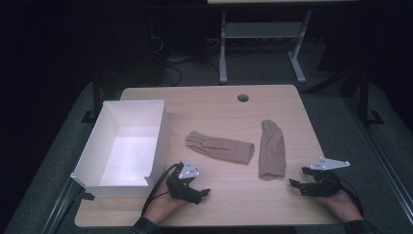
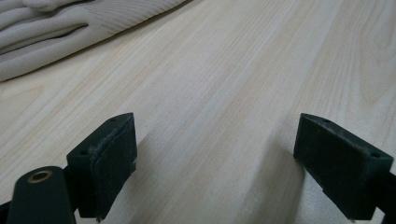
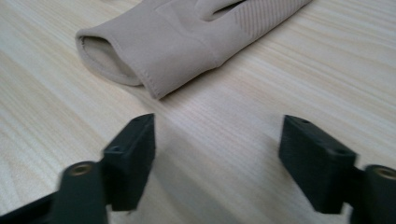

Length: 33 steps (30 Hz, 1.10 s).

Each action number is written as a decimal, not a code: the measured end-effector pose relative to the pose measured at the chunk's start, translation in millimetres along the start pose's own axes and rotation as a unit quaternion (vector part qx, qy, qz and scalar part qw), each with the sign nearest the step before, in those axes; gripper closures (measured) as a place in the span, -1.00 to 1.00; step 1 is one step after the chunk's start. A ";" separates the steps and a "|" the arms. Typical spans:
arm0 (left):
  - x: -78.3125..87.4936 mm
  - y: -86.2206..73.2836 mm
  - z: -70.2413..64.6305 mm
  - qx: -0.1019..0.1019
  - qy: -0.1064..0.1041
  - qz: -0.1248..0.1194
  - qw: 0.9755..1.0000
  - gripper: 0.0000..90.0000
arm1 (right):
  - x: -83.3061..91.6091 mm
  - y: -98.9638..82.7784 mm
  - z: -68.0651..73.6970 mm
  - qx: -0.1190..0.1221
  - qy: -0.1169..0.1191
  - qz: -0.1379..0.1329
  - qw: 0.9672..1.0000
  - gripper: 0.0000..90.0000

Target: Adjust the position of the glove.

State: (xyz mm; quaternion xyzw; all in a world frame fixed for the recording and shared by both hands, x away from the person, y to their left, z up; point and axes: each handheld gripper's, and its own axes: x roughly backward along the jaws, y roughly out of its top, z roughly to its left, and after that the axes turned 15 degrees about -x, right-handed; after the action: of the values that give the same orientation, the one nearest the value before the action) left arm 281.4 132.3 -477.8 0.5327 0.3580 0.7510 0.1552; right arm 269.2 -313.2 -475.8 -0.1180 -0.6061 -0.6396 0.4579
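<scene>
2 grippers rest low on the desk [image 1: 214,105] with jaws spread and nothing between them, near 2 beige gloves.

In the high view the left gripper [image 1: 200,194] sits at 7 o'clock on the desk, just beside the near right corner of a white box [image 1: 92,156] that stands at 9 o'clock. The left glove [image 1: 220,146] lies flat near the desk's middle, at about 1 o'clock from that gripper and apart from it; in the left gripper view its ribbed fabric [image 2: 56,23] shows at 11 o'clock beyond the released jaws. The right gripper [image 1: 298,177] sits at 5 o'clock on the desk, near the cuff end of the right glove [image 1: 272,148]. In the right gripper view that glove's open cuff [image 3: 154,51] lies on bare wood at 12 o'clock, just ahead of the released jaws, not touching them.
</scene>
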 end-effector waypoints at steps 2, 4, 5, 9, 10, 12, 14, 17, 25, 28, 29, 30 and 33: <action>-0.5 0.1 0.1 0.002 0.000 -0.002 1.000 -0.72 | -0.3 3.1 0.3 -0.005 0.002 0.002 1.000 -0.15; -0.2 0.0 0.5 -0.002 0.000 0.000 1.000 -0.72 | -0.3 7.3 1.8 -0.002 0.002 0.000 1.000 0.00; -0.2 0.1 0.5 -0.002 0.000 0.001 1.000 -0.72 | -0.5 9.1 2.8 -0.004 0.004 -0.001 1.000 0.07; 0.2 0.0 1.1 -0.006 0.000 0.003 1.000 -0.72 | -2.2 16.2 7.5 0.000 0.008 0.001 1.000 0.46; 0.1 0.0 1.4 -0.008 0.000 0.003 1.000 -0.72 | -3.3 18.6 8.6 0.004 0.009 0.002 1.000 0.53; 0.2 0.0 1.4 -0.008 0.000 0.003 1.000 -0.72 | -4.8 23.4 11.5 0.009 0.014 0.000 1.000 0.69; 0.1 0.1 1.4 -0.008 0.000 0.003 1.000 -0.72 | -5.3 27.2 13.9 0.015 0.015 -0.002 1.000 0.82; 0.1 0.1 1.3 -0.007 0.000 0.002 1.000 -0.72 | -7.0 32.5 16.0 0.019 0.020 -0.007 1.000 0.96; 0.1 0.3 1.0 -0.005 0.000 0.002 1.000 -0.72 | -18.7 48.7 21.2 0.025 0.042 -0.006 0.999 1.00; 0.1 0.4 1.0 -0.004 0.000 0.002 1.000 -0.72 | -24.1 55.4 21.9 0.028 0.044 -0.004 0.999 1.00; 0.1 0.5 1.1 -0.004 0.000 0.002 1.000 -0.72 | -25.2 57.3 21.6 0.030 0.044 -0.006 0.999 1.00; 0.1 0.5 1.1 -0.004 0.000 0.003 1.000 -0.72 | -26.6 59.4 21.2 0.030 0.045 -0.006 0.999 1.00; 0.0 0.5 1.1 -0.004 0.000 0.002 1.000 -0.72 | -29.8 65.6 20.6 0.022 0.046 -0.007 0.999 1.00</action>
State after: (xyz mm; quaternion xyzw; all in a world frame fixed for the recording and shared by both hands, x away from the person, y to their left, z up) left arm 282.5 132.4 -477.3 0.5332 0.3533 0.7527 0.1559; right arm 325.2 -271.7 -448.2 -0.0739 -0.5988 -0.6341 0.4835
